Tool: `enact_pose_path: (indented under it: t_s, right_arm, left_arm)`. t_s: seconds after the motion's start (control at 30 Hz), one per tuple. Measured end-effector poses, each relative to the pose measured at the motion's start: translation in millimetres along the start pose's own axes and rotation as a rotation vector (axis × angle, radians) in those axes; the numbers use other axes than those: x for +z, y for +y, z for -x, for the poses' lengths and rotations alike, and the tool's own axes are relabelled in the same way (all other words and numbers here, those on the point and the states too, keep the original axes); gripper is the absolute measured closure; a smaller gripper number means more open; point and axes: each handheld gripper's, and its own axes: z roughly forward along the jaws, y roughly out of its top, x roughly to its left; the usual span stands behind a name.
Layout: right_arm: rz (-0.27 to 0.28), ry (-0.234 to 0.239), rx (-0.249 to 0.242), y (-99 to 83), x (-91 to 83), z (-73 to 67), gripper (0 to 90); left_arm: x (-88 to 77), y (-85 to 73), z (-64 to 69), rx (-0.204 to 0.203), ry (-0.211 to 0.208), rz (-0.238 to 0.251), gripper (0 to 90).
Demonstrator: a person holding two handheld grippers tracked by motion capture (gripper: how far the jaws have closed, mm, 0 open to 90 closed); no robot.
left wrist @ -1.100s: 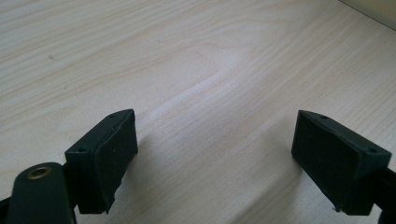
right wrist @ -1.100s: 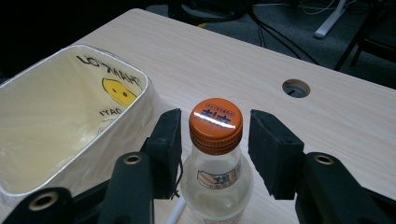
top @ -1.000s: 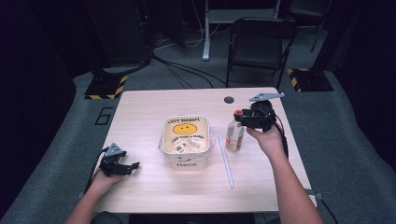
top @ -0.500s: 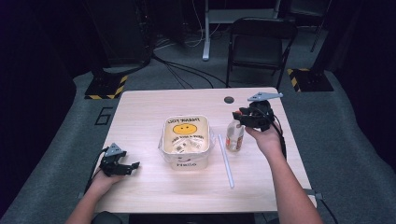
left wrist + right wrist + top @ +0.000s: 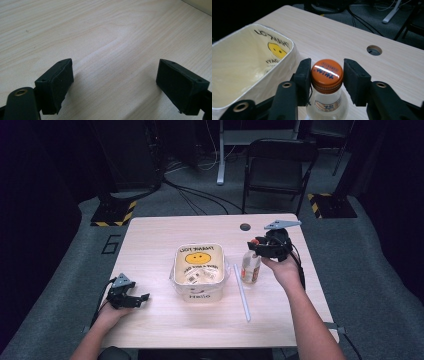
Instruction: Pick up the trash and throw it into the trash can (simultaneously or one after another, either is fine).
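Note:
A small clear bottle (image 5: 250,268) with an orange cap (image 5: 327,72) stands upright on the table, right of a white tub. My right gripper (image 5: 255,245) reaches it from the right at cap height. In the right gripper view its jaws (image 5: 326,75) straddle the cap. They have just been opening: the left pad sits against the cap and the right pad stands a sliver off it. My left gripper (image 5: 138,298) rests low at the table's front left. Its jaws (image 5: 115,82) are wide open over bare wood with nothing between them.
The white tub (image 5: 176,270), lined with a smiley-face "thank you" bag (image 5: 275,50), stands mid-table beside the bottle. A white straw (image 5: 243,294) lies in front of the bottle. A cable hole (image 5: 244,226) is in the tabletop behind it. A folding chair (image 5: 280,167) stands beyond the table.

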Motion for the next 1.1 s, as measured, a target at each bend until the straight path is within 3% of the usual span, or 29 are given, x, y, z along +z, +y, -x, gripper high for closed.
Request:
enact_pose_path:
  t_s: [0.1, 0.53, 1.1]
  right_arm:
    - [0.015, -0.01, -0.027, -5.0, 4.5, -2.8, 61.8]
    - [0.047, -0.018, -0.021, -6.6, 4.3, -3.2, 62.4]
    - [0.079, 0.0, -0.075, 19.0, -16.5, -18.0, 62.4]
  left_arm:
    - [0.0, 0.0, 0.0, 0.0, 0.0, 0.0, 14.1]
    - [0.0, 0.0, 0.0, 0.0, 0.0, 0.0, 14.1]
    - [-0.7, 0.5, -0.4, 0.003, -0.004, -0.01, 14.1]
